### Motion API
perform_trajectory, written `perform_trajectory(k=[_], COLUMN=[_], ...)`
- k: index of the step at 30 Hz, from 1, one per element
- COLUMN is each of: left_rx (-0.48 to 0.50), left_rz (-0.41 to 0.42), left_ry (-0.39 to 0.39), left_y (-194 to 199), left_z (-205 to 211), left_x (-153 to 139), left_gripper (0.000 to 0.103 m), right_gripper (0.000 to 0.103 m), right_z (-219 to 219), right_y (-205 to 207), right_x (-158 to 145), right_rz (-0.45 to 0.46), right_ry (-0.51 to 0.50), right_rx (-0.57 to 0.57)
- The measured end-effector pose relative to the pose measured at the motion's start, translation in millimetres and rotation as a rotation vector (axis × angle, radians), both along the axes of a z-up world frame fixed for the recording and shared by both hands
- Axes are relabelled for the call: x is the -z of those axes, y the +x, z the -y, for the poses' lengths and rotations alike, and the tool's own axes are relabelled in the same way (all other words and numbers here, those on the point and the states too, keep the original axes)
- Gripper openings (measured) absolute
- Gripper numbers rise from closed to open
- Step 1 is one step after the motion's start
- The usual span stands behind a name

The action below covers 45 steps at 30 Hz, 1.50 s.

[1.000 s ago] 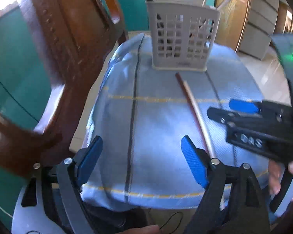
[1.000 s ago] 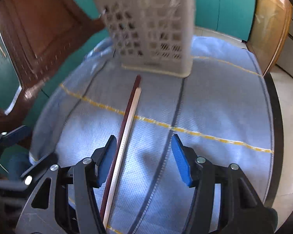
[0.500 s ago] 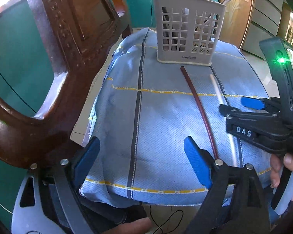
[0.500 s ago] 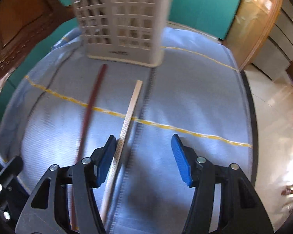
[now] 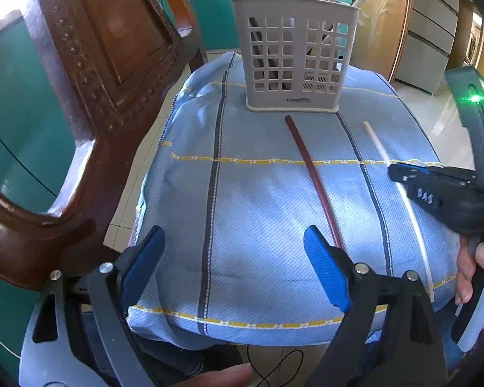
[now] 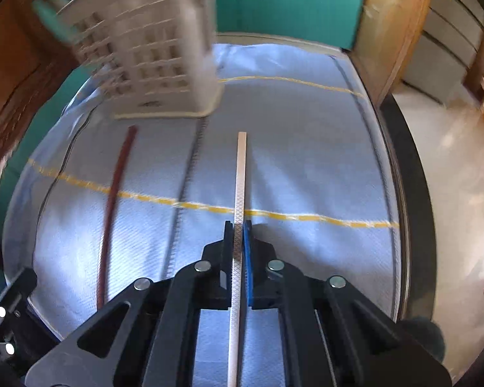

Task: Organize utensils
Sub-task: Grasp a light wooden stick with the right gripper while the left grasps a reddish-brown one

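A grey lattice utensil basket [image 5: 295, 61] stands at the far side of the blue cloth and holds several sticks; it also shows blurred in the right wrist view [image 6: 151, 64]. A dark red chopstick [image 5: 313, 180] lies on the cloth in front of it, also in the right wrist view [image 6: 113, 206]. My right gripper [image 6: 238, 229] is shut on a white chopstick [image 6: 241, 174], which points toward the basket; both show in the left wrist view, the gripper [image 5: 400, 172] and the white chopstick [image 5: 379, 148]. My left gripper [image 5: 234, 258] is open and empty, low over the cloth's near edge.
A carved dark wooden chair back [image 5: 90, 103] rises close on the left. The blue cloth [image 5: 258, 225] covers a small round table with a dark rim [image 6: 409, 200]. Teal cabinets [image 6: 274, 3] and tiled floor [image 6: 461, 174] lie beyond.
My right gripper closed on the white chopstick and drew it to the right, away from the red one. The left gripper stayed open and shifted only slightly.
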<state>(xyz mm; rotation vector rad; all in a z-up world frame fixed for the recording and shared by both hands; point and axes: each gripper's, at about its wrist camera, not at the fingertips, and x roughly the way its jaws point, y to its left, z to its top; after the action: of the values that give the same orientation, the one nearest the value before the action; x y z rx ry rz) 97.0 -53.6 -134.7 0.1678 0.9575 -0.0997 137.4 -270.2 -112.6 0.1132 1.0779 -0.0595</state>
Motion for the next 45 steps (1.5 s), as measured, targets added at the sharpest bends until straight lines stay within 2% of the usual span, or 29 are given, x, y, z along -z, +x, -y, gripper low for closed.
perform_trajectory(k=[3,5,7,9,16,18,20,26,35,38,40,45], left_rx=[0.008,0.014,0.017,0.032,0.114,0.115,0.121,0.111,0.078,0.075,0.073,0.052], left_rz=[-0.002,-0.008,-0.018,-0.039,-0.088,-0.125,-0.145,-0.162,-0.161,-0.134,-0.126,-0.124], left_ry=[0.006,0.013,0.019,0.015,0.002,0.002,-0.026,-0.037,-0.040,-0.061,-0.069,-0.095], left_y=[4.1,9.0,13.6,19.1,27.4,28.8,26.8,15.4,0.6,-0.6,5.6,34.3], left_z=[5.7,12.1,17.2,25.8,57.6,59.5,56.6,38.3,4.4,0.1,0.0,6.5], left_x=[1.7,4.6,8.0,12.0,23.5,31.4,36.2,34.9,31.9,22.7,15.6,8.2], left_gripper=[0.087,0.087,0.087,0.080,0.063,0.050,0.044,0.033,0.033,0.034,0.037,0.037], right_gripper=[0.009,0.016,0.027,0.033,0.040,0.041,0.042,0.045,0.052,0.052,0.052,0.052], right_z=[15.1,20.9,25.5,28.0,21.5,19.0,18.0,14.4,8.1,14.7,18.7,23.4], right_y=[-7.0,-10.1,-11.2,-15.5,-11.7,-13.6,-15.7,-17.8,-18.5,-18.6,-18.2,-19.7], right_x=[-1.2,-1.4,-1.1,-0.8,-0.4,0.6,0.9,1.1,1.4,-0.4,-2.0,-5.9], right_rz=[0.000,0.009,0.018,0.024,0.038,0.042,0.047,0.051,0.052,0.046,0.043,0.046], right_ry=[0.070,0.106,0.121,0.120,0.100,0.085,0.074,0.056,0.032,0.091,0.091,0.062], right_rx=[0.054,0.064,0.069,0.067,0.026,0.017,0.008,-0.010,-0.027,-0.013,-0.002,0.000])
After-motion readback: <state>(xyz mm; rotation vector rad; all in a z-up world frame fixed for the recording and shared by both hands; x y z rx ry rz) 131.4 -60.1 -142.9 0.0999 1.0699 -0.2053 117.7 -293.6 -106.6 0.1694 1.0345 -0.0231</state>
